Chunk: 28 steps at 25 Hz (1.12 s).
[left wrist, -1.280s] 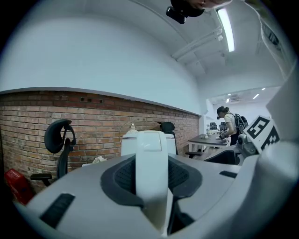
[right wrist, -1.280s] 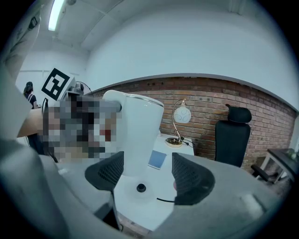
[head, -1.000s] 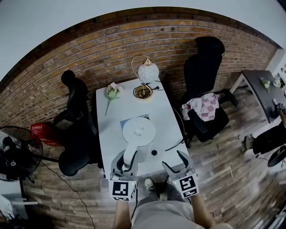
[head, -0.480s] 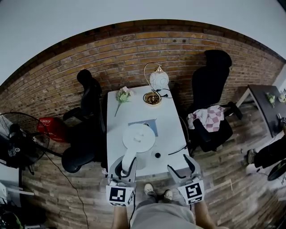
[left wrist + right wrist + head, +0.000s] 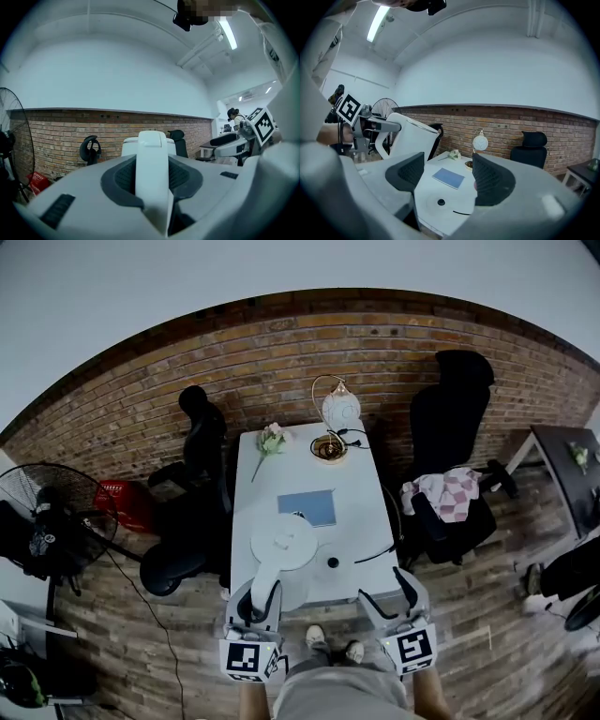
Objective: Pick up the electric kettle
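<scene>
Head view: the left gripper [image 5: 261, 594] is clamped on the handle [image 5: 152, 178] of the white electric kettle [image 5: 283, 547]. The kettle is held above the near end of the white counter [image 5: 361, 493], off its round base [image 5: 332, 562] (bare, just beside it). The right gripper [image 5: 392, 589] stands wide apart and empty, near the kettle.

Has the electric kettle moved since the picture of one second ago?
Yes. The electric kettle, held by the left gripper, has come toward the person: it earlier overlapped the blue book, which now shows whole.
</scene>
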Each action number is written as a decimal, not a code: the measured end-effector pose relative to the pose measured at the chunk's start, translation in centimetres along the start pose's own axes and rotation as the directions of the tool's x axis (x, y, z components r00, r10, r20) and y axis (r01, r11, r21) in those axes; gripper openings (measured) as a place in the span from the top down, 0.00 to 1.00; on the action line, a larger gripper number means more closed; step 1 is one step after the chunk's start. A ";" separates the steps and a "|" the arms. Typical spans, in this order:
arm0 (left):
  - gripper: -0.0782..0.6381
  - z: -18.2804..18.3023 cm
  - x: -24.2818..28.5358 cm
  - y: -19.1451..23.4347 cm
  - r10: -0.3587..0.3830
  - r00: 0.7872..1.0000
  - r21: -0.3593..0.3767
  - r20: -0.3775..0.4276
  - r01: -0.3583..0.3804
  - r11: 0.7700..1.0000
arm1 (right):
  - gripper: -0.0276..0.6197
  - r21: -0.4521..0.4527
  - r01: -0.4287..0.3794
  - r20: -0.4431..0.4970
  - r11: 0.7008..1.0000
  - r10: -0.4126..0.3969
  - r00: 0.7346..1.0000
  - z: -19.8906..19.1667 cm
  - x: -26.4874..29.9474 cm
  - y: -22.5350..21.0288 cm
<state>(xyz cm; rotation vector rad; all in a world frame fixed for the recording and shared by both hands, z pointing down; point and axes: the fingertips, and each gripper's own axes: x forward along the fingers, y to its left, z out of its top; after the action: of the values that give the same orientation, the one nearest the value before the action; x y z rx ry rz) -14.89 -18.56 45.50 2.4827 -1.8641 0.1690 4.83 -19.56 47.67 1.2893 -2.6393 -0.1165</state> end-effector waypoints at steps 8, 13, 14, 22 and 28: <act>0.72 0.8 -0.6 -0.7 0.002 1.000 -0.012 0.007 -0.002 1.000 | 0.49 -0.010 0.001 0.013 1.000 -0.001 1.000 0.5 -0.4 -0.3; 0.72 0.8 -0.4 -0.7 -0.005 1.000 -0.003 0.007 0.005 1.000 | 0.49 -0.005 0.003 0.006 1.000 -0.003 1.000 0.4 0.0 -0.3; 0.72 0.8 -0.4 -0.7 -0.006 1.000 -0.003 0.007 0.006 1.000 | 0.49 -0.005 0.004 0.007 1.000 -0.004 1.000 0.4 0.1 -0.3; 0.72 0.6 0.7 -0.6 -0.032 0.999 -0.009 0.001 0.032 0.999 | 0.49 0.003 0.012 -0.010 1.000 -0.012 1.000 0.2 1.1 -0.8; 0.72 0.8 1.8 0.2 -0.046 0.999 -0.007 -0.003 0.046 0.999 | 0.49 -0.002 0.018 -0.014 1.000 -0.018 1.000 0.2 2.5 -1.0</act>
<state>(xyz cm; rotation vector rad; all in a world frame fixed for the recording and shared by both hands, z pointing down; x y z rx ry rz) -14.48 -20.43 44.85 2.5170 -1.8009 0.1640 4.05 -22.17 47.70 1.3087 -2.6158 -0.1125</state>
